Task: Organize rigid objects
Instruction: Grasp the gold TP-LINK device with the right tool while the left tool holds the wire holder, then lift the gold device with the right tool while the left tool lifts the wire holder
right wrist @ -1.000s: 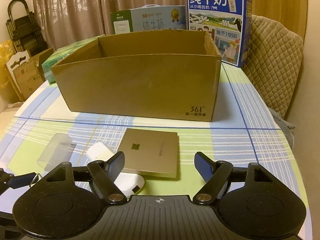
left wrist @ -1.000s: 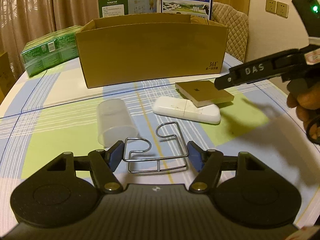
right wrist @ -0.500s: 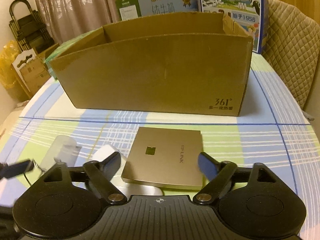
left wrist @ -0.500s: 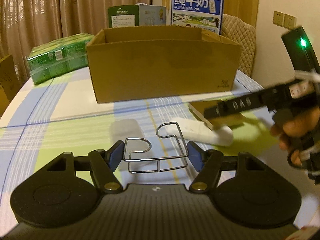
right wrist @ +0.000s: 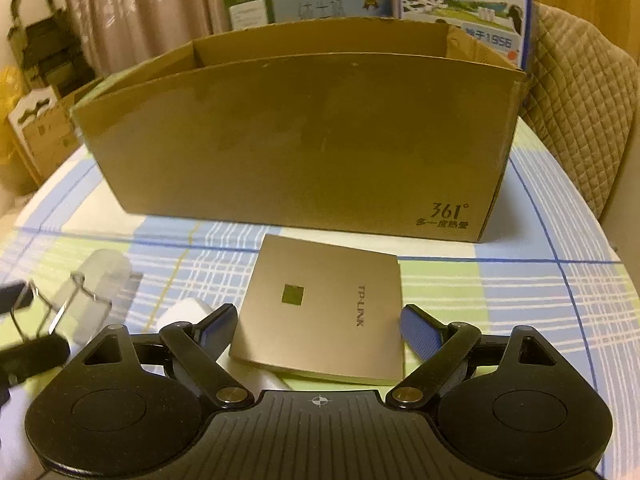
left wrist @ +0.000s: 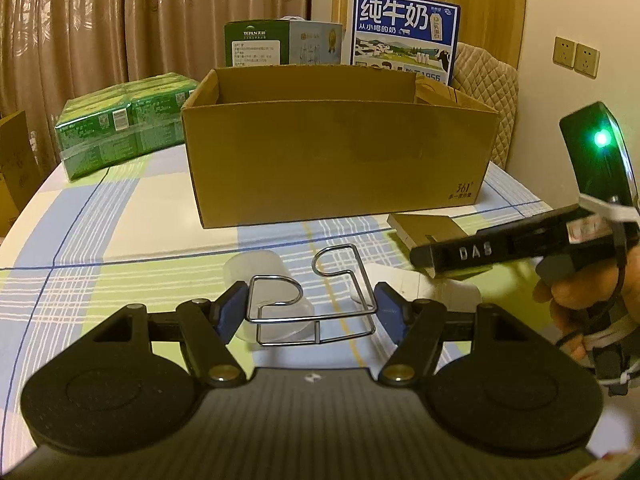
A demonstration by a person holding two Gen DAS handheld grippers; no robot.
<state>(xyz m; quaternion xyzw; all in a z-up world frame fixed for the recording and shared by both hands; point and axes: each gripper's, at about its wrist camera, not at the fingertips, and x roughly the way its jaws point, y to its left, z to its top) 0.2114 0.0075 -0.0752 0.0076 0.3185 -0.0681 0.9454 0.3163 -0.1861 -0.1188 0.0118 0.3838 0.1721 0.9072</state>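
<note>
- The left gripper [left wrist: 307, 310] is closed on a bent wire rack [left wrist: 316, 300]; its blue pads press the rack's two sides, and the rack is carried above the table.
- The rack is thin silver wire with two hook-shaped loops pointing away from the camera. In the right wrist view it shows blurred at the far left edge [right wrist: 60, 308].
- Below the rack a clear plastic cup [left wrist: 264, 296] lies on its side on the checked tablecloth [left wrist: 120, 248], which has blue, green and cream squares.
- The right gripper [right wrist: 318, 330] has its fingers spread apart, one on each side of a flat gold TP-LINK box [right wrist: 324, 306]. I cannot tell if the pads touch the box.
- The gold box lies flat on the cloth, just in front of the cardboard box [right wrist: 296, 144].
- A white device [right wrist: 186, 314] lies just left of the gold box, mostly hidden behind the right gripper's left finger.
- The cardboard box is open-topped, stands in the middle of the table, and bears "361°" in its lower right corner.
- Behind it stand a blue milk carton [left wrist: 406, 36] and a green and white carton [left wrist: 280, 42].
- A green shrink-wrapped pack [left wrist: 120, 120] sits at the table's far left.
- A quilted chair back [left wrist: 486, 92] shows at the right.
</note>
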